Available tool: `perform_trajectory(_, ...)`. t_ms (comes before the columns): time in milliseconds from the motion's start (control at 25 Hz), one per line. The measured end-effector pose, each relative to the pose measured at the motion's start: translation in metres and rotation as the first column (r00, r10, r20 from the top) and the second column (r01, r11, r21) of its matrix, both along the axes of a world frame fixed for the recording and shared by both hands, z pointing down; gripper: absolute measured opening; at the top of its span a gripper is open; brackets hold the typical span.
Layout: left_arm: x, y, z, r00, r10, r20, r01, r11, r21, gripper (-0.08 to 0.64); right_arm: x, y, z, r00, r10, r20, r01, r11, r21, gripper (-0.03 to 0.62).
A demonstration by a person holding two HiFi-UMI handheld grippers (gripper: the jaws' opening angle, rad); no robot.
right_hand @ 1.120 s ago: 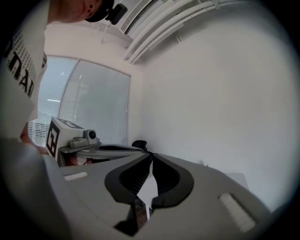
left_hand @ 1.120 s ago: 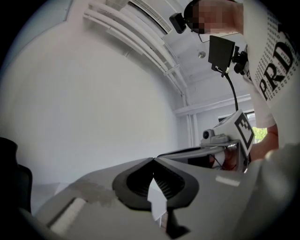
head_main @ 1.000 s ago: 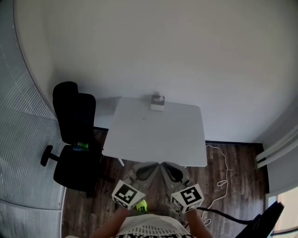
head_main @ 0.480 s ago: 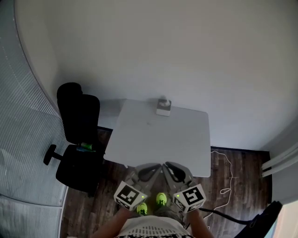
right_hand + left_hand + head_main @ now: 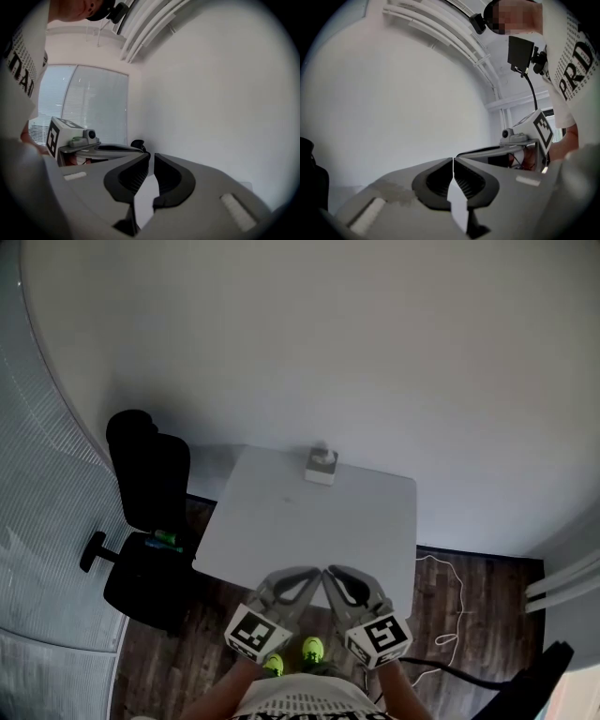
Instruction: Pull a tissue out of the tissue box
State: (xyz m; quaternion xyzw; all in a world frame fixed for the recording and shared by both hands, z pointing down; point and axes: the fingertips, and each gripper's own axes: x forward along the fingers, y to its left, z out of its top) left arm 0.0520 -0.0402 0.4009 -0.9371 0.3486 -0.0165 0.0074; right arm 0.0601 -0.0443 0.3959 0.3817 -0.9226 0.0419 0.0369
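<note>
The tissue box (image 5: 321, 466) stands at the far edge of the white table (image 5: 309, 521), with a tissue sticking up from its top. Both grippers are held side by side at the table's near edge, far from the box. My left gripper (image 5: 315, 571) (image 5: 453, 160) is shut, its jaw tips touching with nothing between them. My right gripper (image 5: 327, 571) (image 5: 152, 155) is open by a narrow gap and holds nothing. Neither gripper view shows the box.
A black office chair (image 5: 145, 512) stands left of the table. A white cable (image 5: 441, 615) lies on the wood floor at the right. The person's green shoes (image 5: 312, 649) show below the grippers. A plain wall rises behind the table, with blinds on the left.
Both grippers have moved forward together and their tips now reach the table's near edge. The green shoes have come into view beneath them.
</note>
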Motion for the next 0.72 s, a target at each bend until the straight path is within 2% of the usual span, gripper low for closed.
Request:
perform_trajectory(160, 0.016, -0.020, -0.006, 0.998, -0.036, -0.047, 0.035, 0.999, -0.007, 0.002, 0.015, -0.019, 0.002, 1.000, -0.025, -0.006, 0.025, 1.000, 0.000, 0.032)
perform_trajectory(280, 0.024, -0.031, 0.002, 0.999, -0.044, -0.008, 0.044, 0.999, -0.008, 0.003, 0.024, -0.032, 0.003, 0.999, -0.050, -0.002, 0.050, 0.999, 0.001, 0.032)
perform_trajectory(480, 0.029, -0.044, 0.006, 0.997, -0.078, 0.009, 0.078, 0.997, -0.013, 0.003, 0.029, -0.046, 0.005, 0.996, -0.087, 0.002, 0.087, 0.996, -0.002, 0.032)
perform_trajectory(720, 0.026, -0.056, 0.003, 0.994, -0.106, -0.018, 0.106, 0.994, -0.010, 0.002, 0.026, -0.058, 0.005, 0.995, -0.101, 0.001, 0.101, 0.995, -0.001, 0.032)
